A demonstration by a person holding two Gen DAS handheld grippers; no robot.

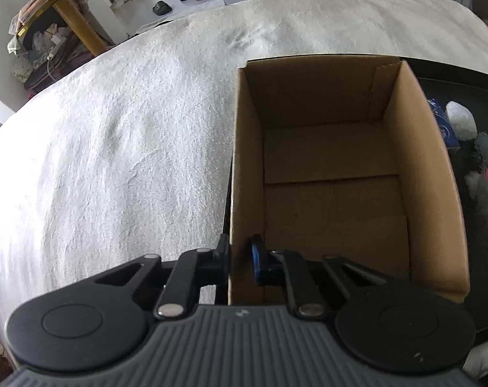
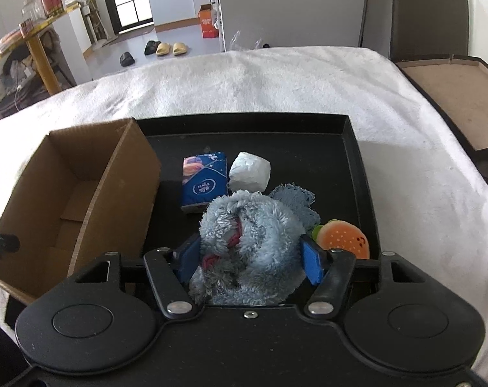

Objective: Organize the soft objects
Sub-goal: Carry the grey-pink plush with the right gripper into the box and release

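An empty open cardboard box [image 1: 331,174] stands on the white blanket; it also shows at the left of the right wrist view [image 2: 79,200]. My left gripper [image 1: 239,258] is shut on the box's near left wall, one finger outside and one inside. My right gripper [image 2: 248,258] is shut on a fluffy grey-blue plush toy [image 2: 247,235] over the black tray [image 2: 353,148]. In the tray lie a blue tissue pack [image 2: 204,180], a white wad [image 2: 249,171], a grey-blue cloth [image 2: 295,201] and an orange burger toy [image 2: 345,238].
A white fluffy blanket [image 1: 115,148] covers the bed. A brown board tray [image 2: 456,96] lies at the right edge. Slippers [image 2: 166,48], a gold-legged table [image 2: 34,42] with clutter and a red box [image 2: 208,24] stand on the floor beyond.
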